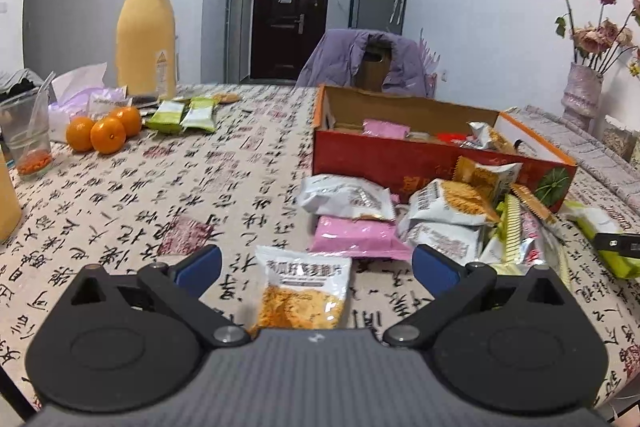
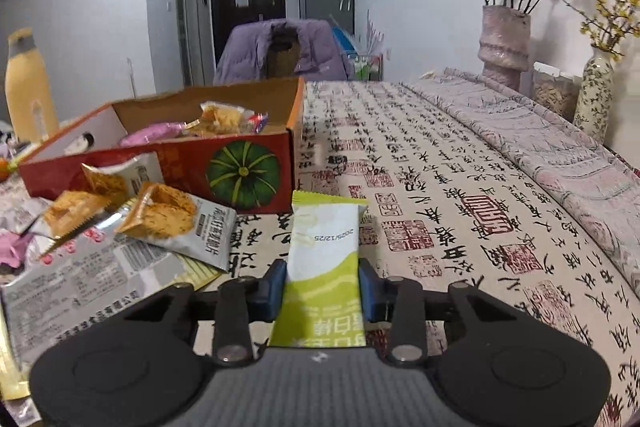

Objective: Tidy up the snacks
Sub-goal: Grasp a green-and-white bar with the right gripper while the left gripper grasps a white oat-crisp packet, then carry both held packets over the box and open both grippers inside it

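Green-white snack bar (image 2: 324,259), stamped 2025/12/25, clamped in right tool (image 2: 322,289).

Black hand-held gripper (image 1: 316,267) bodies with ribbed grey centre plates, round black side discs, silver pivot screws, and blue pads (image 2: 276,287) on angled black linkage arms.

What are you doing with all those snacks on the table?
Someone is tidying snacks with a gripper in each hand. The right gripper is closed on a green and white snack bar. The left gripper is open, with an orange and white cracker packet lying between its fingers, not grabbed yet. More packets sit in a pile beside the red cardboard box, which already holds a few snacks.
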Available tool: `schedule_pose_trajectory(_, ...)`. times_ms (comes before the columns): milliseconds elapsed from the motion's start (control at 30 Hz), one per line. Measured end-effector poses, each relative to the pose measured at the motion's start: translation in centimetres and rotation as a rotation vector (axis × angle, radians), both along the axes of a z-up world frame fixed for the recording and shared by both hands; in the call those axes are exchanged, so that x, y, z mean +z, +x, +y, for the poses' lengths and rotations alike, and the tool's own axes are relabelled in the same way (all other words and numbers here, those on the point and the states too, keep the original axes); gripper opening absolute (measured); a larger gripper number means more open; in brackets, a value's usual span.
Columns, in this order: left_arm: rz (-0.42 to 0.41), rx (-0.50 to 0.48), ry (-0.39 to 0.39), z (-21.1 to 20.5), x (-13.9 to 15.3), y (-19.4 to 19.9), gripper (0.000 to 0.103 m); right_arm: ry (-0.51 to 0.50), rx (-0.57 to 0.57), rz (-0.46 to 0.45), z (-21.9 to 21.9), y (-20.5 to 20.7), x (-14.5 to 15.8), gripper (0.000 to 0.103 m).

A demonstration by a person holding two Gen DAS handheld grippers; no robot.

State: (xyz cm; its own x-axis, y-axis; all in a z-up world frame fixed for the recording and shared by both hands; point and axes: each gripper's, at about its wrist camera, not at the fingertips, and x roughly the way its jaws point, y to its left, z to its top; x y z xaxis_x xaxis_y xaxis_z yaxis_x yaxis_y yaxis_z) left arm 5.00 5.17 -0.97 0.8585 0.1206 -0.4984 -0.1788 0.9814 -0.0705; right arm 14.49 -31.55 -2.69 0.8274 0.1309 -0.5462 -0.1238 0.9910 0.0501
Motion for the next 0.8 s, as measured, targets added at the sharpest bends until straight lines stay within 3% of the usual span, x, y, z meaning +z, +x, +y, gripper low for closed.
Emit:
schedule_pose_trajectory(433,0.129,0.02,0.005,1.0,-1.8,1.6,0.1,0.05,0.021,-0.077,-0.7,-2.9,0.8,0.035)
schedule_pose_trajectory(500,0.14,0.018,0.008,0.9,-2.0,1.7,0.082,0.052,0.028,-0.076,-0.6,-2.9,0.8,0.035)
schedule_pose_trajectory(567,0.14,0.021,0.024,0.7,-2.0,1.7,0.074,0.055,0.035,-0.077,-0.5,-3.0,0.8,0.036)
schedule_pose_trajectory(667,0.129,0.009,0.024,0.6,-1.8,1.5,0.048,0.057,0.045,-0.08,-0.3,-3.2,0.8,0.036)
schedule_pose_trajectory(800,0.119,0.009,0.015,0.6,-1.7,1.2,0.043,0.062,0.053,-0.086,-0.1,-3.4,0.8,0.036)
